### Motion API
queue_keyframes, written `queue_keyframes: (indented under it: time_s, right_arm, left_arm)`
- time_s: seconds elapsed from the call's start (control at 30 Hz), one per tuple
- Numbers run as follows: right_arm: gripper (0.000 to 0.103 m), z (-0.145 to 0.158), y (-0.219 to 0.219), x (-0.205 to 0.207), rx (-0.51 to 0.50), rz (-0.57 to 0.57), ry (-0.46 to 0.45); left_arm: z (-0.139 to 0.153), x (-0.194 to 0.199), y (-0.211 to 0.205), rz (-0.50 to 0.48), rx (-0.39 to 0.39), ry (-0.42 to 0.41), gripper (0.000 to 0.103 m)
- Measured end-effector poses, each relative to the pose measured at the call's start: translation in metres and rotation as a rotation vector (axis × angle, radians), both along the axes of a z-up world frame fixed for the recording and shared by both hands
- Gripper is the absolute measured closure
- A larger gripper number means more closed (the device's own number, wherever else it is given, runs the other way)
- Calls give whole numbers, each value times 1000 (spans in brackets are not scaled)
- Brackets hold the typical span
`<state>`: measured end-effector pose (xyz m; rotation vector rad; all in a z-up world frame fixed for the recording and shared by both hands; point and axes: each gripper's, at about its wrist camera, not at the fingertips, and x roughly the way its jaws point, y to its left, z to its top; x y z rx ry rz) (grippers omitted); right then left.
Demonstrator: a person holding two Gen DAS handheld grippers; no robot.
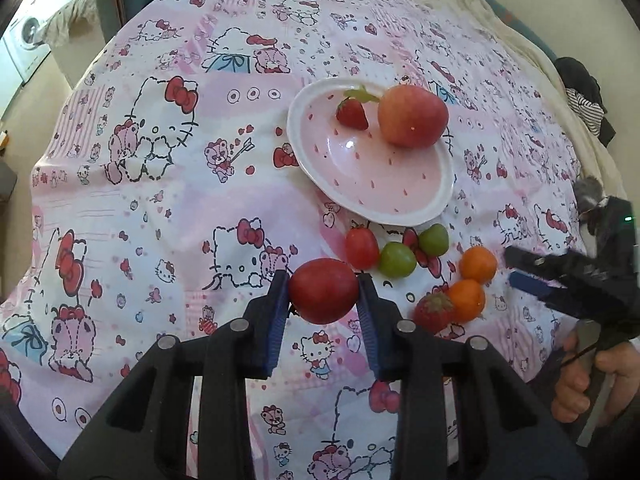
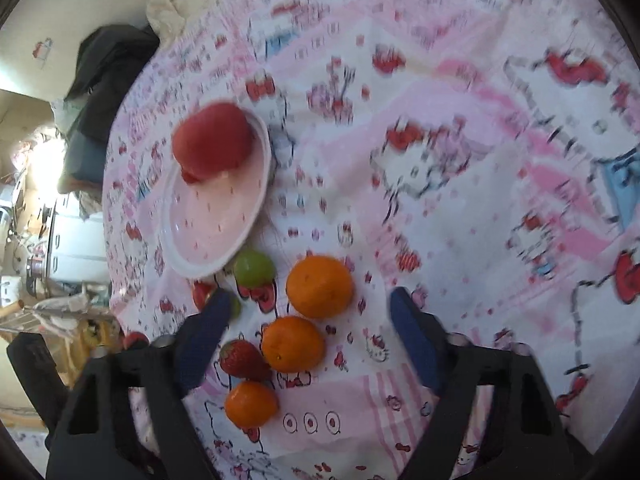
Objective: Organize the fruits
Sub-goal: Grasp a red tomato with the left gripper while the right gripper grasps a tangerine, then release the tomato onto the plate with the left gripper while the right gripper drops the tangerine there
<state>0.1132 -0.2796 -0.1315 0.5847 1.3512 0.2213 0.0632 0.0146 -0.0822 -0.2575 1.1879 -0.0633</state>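
My left gripper (image 1: 323, 280) is shut on a dark red plum (image 1: 323, 290), held above the cloth just short of the pink plate (image 1: 432, 196). The plate holds a large red apple (image 1: 412, 115) and a strawberry (image 1: 352, 113). Below the plate lie a small red tomato (image 1: 361, 247), two green fruits (image 1: 397, 259), two oranges (image 1: 477, 264) and a strawberry (image 1: 433, 312). My right gripper (image 2: 310, 300) is open and empty, low over three oranges (image 2: 319, 286) and a strawberry (image 2: 242, 359). It also shows at the right edge of the left wrist view (image 1: 516, 268).
A Hello Kitty cloth (image 1: 168, 208) covers the round table. Dark clothing (image 1: 584, 88) lies at the far right edge. A washing machine (image 1: 28, 40) stands off to the far left. The plate also shows in the right wrist view (image 2: 208, 236) with the apple (image 2: 214, 142) on it.
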Motion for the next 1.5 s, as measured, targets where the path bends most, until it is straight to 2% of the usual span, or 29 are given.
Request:
queue_keyframes:
  time_s: [0.17,0.33,0.4,0.47,0.6,0.83,1.07,1.17,1.33,1.5]
  right_arm:
    - [39,-12,12,8,-38,32,29]
    - [40,-23,23,15,-80,52,42]
    - [46,-26,24,17,-83,62,50]
    - [56,-25,22,16,-95,58,48]
    - [57,-14,16,12,-108,30,-1]
    - [57,7,9,10,-11,-7,-76]
    - [57,31,7,3,63,-12,-157]
    - [57,45,5,4,99,-10,-200]
    - [57,72,12,22,126,47,-301]
    - [57,86,33,52,109,142,-339]
  left_arm:
    - [2,3,-4,-4,-14,-4,73]
    - [1,5,-7,-16,-31,4,73]
    - [1,6,-7,-15,-38,4,73]
    - [2,6,-7,-14,-35,1,73]
    - [1,8,-7,-5,-26,-5,73]
    - [-4,10,-7,-3,33,-37,73]
    - [-20,12,12,65,22,10,73]
    - [-10,14,21,94,-5,-4,73]
    - [23,28,26,96,31,-119,73]
    - [38,58,22,47,49,-167,73]
